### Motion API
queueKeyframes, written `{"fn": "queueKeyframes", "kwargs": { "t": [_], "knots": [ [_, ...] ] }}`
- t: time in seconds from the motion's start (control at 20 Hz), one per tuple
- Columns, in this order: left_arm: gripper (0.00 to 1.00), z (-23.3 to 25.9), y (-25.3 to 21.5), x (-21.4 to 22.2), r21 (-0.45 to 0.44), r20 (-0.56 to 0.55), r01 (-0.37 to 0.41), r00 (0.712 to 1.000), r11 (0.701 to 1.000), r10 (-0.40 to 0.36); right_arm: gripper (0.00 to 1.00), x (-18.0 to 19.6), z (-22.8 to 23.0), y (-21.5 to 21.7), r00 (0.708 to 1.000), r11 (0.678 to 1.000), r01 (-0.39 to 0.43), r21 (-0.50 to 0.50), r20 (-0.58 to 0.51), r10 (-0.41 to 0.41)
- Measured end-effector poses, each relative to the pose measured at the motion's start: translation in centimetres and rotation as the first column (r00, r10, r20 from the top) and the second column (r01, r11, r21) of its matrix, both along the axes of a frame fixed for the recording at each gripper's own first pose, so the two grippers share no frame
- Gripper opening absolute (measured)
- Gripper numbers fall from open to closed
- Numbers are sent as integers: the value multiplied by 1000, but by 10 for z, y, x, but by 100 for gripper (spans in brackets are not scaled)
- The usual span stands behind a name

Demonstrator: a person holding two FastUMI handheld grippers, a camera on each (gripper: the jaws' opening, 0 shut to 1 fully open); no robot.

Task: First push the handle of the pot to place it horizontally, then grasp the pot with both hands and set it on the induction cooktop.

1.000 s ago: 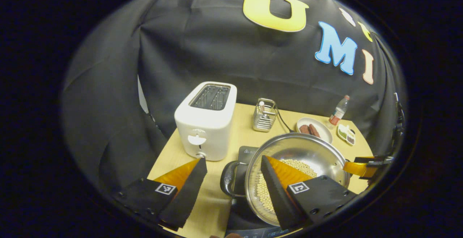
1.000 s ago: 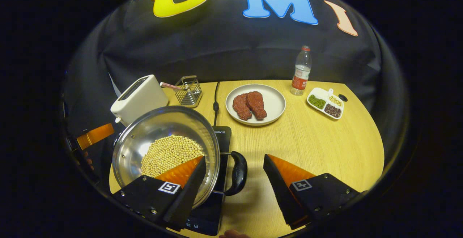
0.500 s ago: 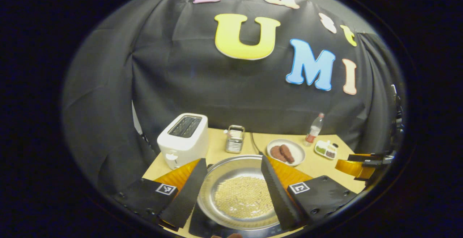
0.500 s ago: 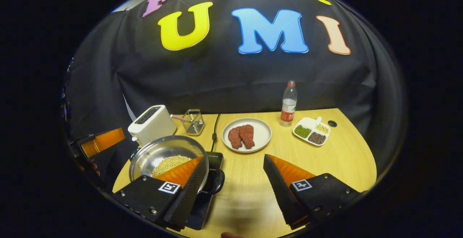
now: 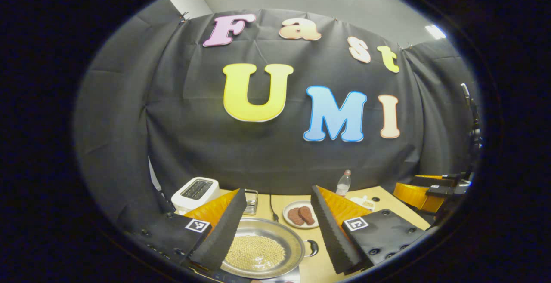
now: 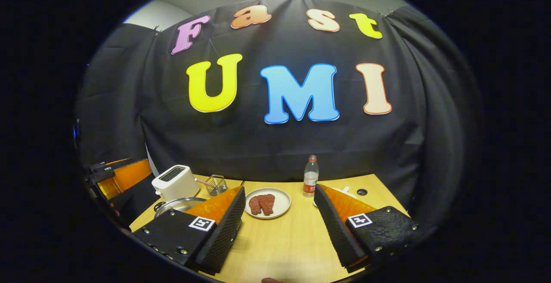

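A steel pot [image 5: 258, 250] with pale beans in it sits low in the left gripper view, on the dark induction cooktop [image 5: 230, 277]. Its black side handle [image 5: 313, 247] points right. My left gripper [image 5: 275, 227] hangs open, above and back from the pot, touching nothing. In the right gripper view the pot's rim [image 6: 176, 204] peeks out behind my own finger. My right gripper [image 6: 280, 227] is open over bare tabletop, well right of the pot. Each gripper appears at the other view's edge: the right gripper [image 5: 424, 190] and the left gripper [image 6: 122, 177].
A white toaster [image 6: 174, 182] and a wire basket [image 6: 215, 184] stand behind the pot. A plate of meat [image 6: 267, 203], a water bottle [image 6: 310, 180] and a small divided dish [image 5: 363, 202] lie farther right on the wooden table [image 6: 284, 244].
Both grippers have lifted up and drawn back from the pot, which stays on the cooktop. Both views now tilt higher toward the wall. The jaws stayed open throughout.
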State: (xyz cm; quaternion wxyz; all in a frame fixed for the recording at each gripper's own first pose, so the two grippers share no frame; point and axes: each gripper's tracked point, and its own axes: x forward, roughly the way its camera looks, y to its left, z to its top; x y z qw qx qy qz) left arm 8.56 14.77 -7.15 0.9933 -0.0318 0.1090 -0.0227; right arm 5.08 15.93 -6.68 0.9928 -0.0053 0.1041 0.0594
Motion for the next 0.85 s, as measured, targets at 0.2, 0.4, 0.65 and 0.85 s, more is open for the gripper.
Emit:
{"fn": "queueKeyframes", "kwargs": {
  "t": [0.2, 0.4, 0.65, 0.85],
  "knots": [
    [97, 38, -40, -19, 28, 74, -10, 997, 1000, 8, 96, -11, 31, -34, 998, 1000, -8, 9, 63, 7],
    [98, 63, -77, -42, 30, 111, -21, 994, 999, 18, 96, -24, 53, -71, 995, 1000, -10, 20, 100, 8],
    [99, 81, -115, -58, 40, 140, -12, 990, 999, 6, 96, -39, 67, -109, 992, 999, -12, 34, 129, 7],
    [99, 79, -135, -77, 62, 123, -26, 992, 998, 18, 88, -50, 71, -119, 988, 998, -45, 43, 152, 38]
  ]
}}
